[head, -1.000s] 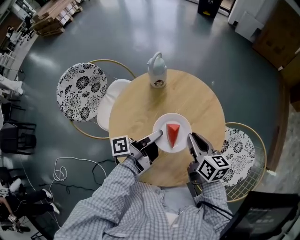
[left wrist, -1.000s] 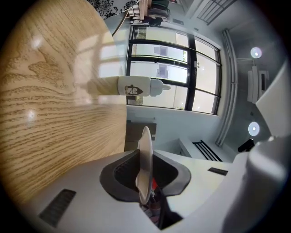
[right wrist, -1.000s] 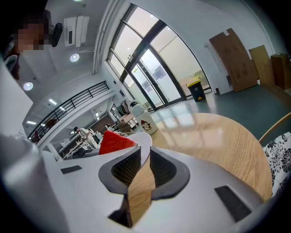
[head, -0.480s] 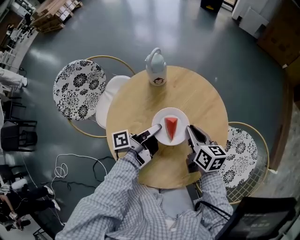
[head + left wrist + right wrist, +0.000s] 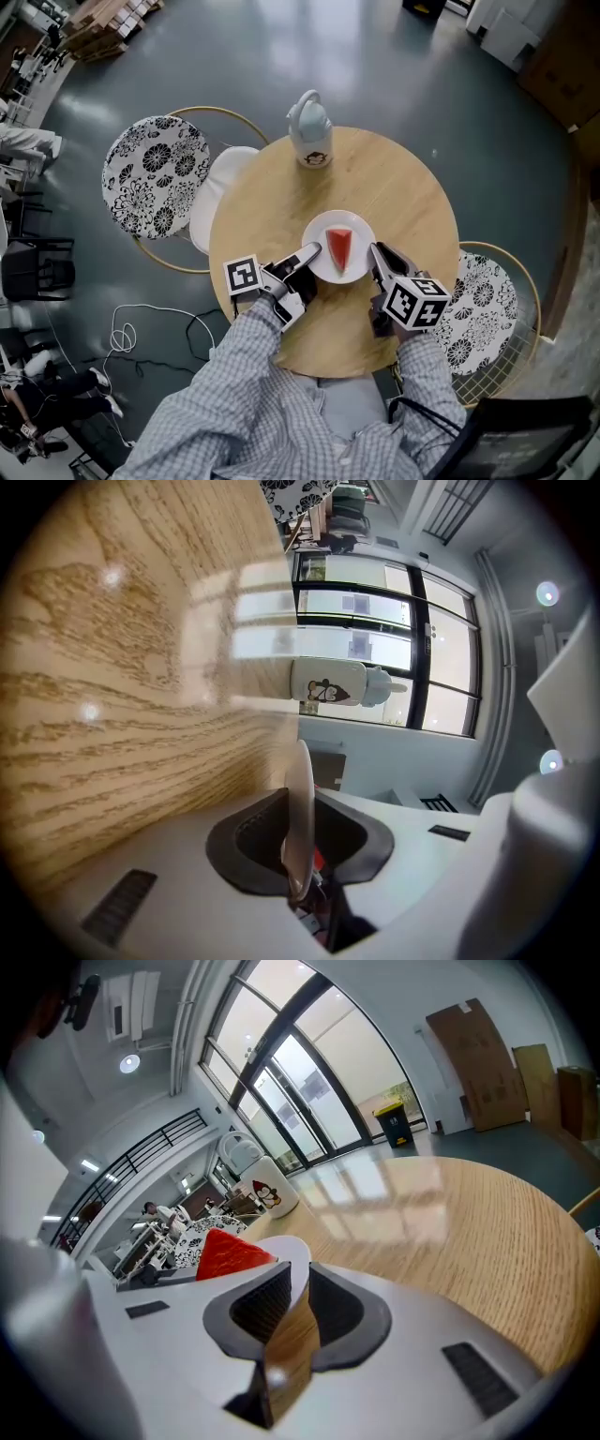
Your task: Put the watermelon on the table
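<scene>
A red wedge of watermelon [image 5: 339, 246] lies on a small white plate [image 5: 355, 268] near the front of the round wooden table [image 5: 394, 187]. My left gripper [image 5: 314, 254] is shut on the plate's left rim, my right gripper [image 5: 374, 250] on its right rim. In the left gripper view the plate's edge [image 5: 300, 799] stands pinched between the dark pads [image 5: 251, 846]. The right gripper view shows the watermelon [image 5: 230, 1252] just beyond the jaws, which clamp the plate's rim [image 5: 291, 1252]. Whether the plate rests on the table or hangs just above it is unclear.
A white jug with a penguin picture [image 5: 310, 131] stands at the table's far edge. A patterned stool [image 5: 155, 178] and a white seat [image 5: 214, 202] sit at the left, another patterned chair [image 5: 483, 309] at the right. A cable [image 5: 141, 328] lies on the floor.
Both grippers keep their hold on the plate. Plate and watermelon have shifted slightly away from me, toward the table's middle.
</scene>
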